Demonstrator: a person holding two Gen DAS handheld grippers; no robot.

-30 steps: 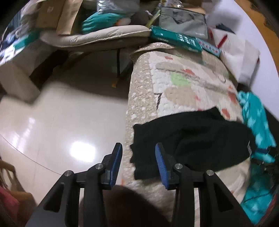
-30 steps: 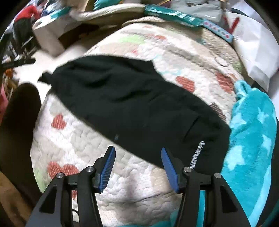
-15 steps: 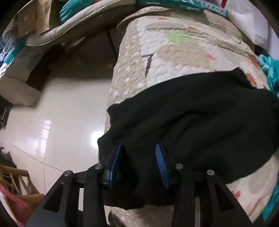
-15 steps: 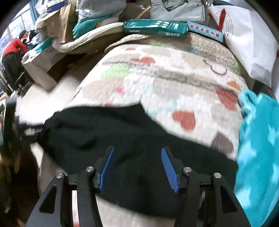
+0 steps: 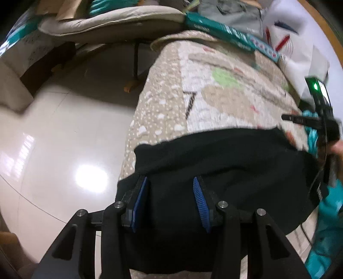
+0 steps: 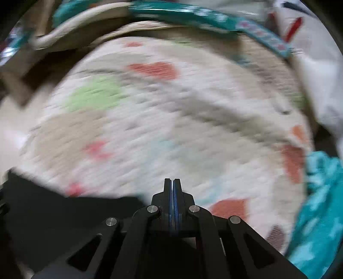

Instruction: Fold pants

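Note:
The black pants (image 5: 225, 167) lie across the near end of a quilted bed cover (image 5: 225, 96) with coloured patches. My left gripper (image 5: 170, 182) is open, its blue-padded fingers (image 5: 198, 199) resting over the pants' left edge with cloth between them. The right gripper shows at the far right of the left wrist view (image 5: 321, 120), at the pants' right end. In the blurred right wrist view my right gripper (image 6: 173, 182) is closed, jaws together. The pants (image 6: 64, 214) spread to its lower left; whether cloth is pinched is hidden.
A glossy tiled floor (image 5: 53, 150) lies left of the bed. A turquoise blanket (image 6: 317, 203) lies on the bed's right side. Teal boxes (image 5: 225, 34), a grey bag and a white pillow (image 5: 295, 43) sit at the bed's far end. A cushioned chair (image 5: 111, 19) stands beyond.
My right gripper has closed from wide open and its view swung up over the quilt. My left gripper stays open on the pants' left edge; its view pulled back a little.

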